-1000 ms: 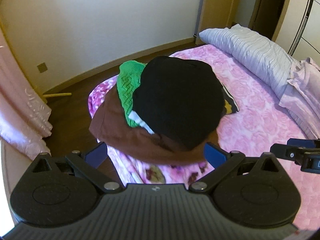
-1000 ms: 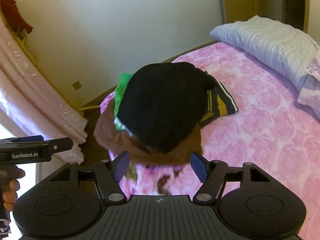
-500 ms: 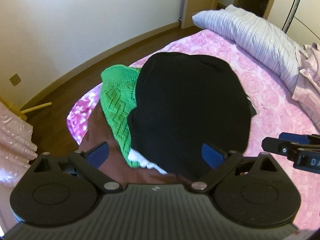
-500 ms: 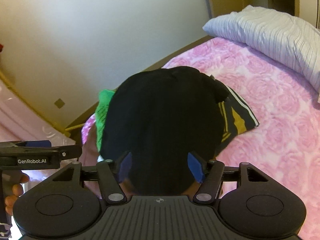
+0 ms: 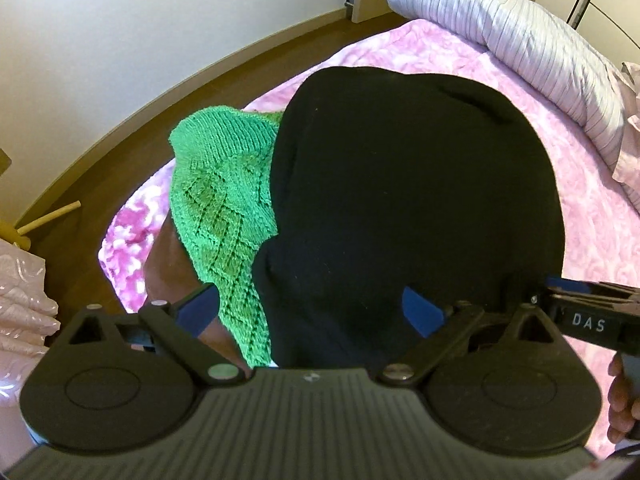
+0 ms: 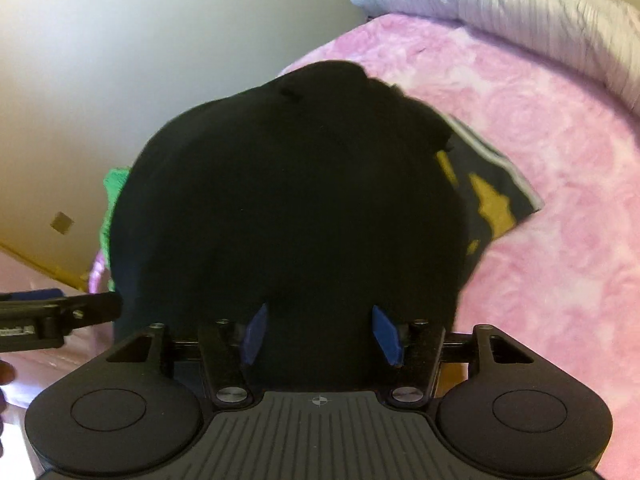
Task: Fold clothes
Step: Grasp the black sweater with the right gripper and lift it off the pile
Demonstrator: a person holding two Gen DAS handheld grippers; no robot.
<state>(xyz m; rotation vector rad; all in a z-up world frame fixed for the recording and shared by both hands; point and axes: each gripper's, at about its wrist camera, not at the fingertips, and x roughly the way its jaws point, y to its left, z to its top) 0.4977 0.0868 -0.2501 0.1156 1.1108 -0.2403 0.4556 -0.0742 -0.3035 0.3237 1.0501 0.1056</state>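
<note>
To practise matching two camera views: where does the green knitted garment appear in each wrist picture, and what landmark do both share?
Left wrist view: green knitted garment lies left of centre, tucked under the black garment.
Right wrist view: only a green sliver peeks out at the black garment's left edge.
Shared landmark: the striped pillow, top right in both.

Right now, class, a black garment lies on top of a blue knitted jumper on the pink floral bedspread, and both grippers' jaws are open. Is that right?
Not quite: the knitted jumper under the black garment is green, not blue, as the left wrist view shows. The rest holds.
</note>
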